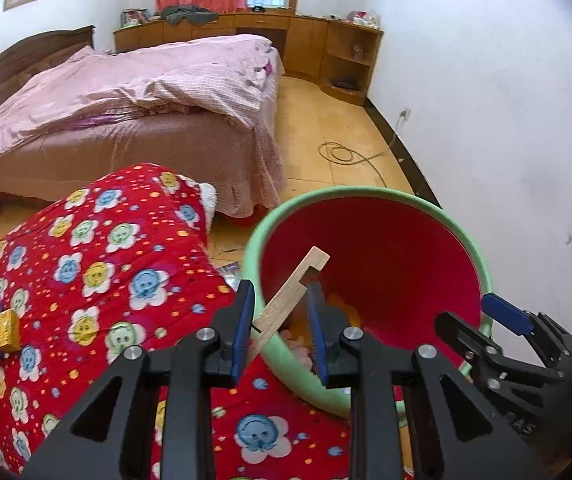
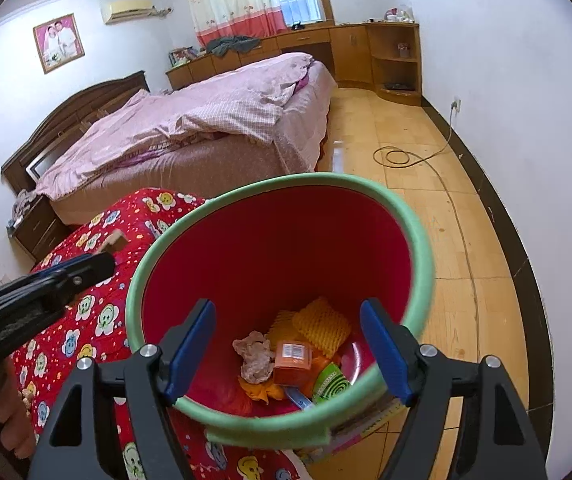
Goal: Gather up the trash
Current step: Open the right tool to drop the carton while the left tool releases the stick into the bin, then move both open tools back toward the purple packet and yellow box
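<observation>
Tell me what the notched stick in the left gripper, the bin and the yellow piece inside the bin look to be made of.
Notched stick: pale unfinished wood, going by its visible grain and matte surface.
Bin: probably plastic, smooth red wall with a slight sheen; its green rim looks softer and matte, maybe foam or rubber.
Yellow piece: looks like foam netting, judging by its ribbed mesh texture.

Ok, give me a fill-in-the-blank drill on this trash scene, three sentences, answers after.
1. The left gripper is shut on a ____ piece.
2. The bin is red inside with a ____ rim.
3. The right gripper holds ____.

Answers: wooden; green; nothing
</observation>
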A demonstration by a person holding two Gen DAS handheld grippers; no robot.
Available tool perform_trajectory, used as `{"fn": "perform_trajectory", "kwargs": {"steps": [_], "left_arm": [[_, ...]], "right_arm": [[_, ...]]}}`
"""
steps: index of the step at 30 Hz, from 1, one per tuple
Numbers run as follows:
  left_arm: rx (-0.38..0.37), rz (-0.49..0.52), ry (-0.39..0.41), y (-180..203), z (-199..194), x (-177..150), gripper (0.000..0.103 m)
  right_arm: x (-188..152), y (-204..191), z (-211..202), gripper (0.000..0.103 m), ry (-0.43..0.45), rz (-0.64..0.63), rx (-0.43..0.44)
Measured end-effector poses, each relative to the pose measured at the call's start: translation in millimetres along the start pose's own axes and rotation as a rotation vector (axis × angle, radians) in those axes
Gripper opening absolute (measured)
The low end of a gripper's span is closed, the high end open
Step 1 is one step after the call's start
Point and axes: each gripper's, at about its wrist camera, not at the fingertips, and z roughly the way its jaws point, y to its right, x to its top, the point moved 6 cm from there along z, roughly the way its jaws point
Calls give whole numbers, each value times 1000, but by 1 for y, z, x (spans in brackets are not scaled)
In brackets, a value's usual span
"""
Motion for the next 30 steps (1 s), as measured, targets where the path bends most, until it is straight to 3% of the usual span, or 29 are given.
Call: {"fn": "perform_trajectory", "kwargs": {"steps": [4,8,19,30], "left_arm": [[-28,12,-5,10,7,0,27],[-37,10,-4,15,7,-1,45],[-16,-34,19,0,-15,-5,45],[45,-105,37,-42,-47,-22,45]], "right_arm": [[-5,10,-9,78,12,26,-13],[-8,16,-14,78,16,42,-21],[-9,12,-26,78,38,33,-10],[-7,-28,-34,78,49,-33,38]]}}
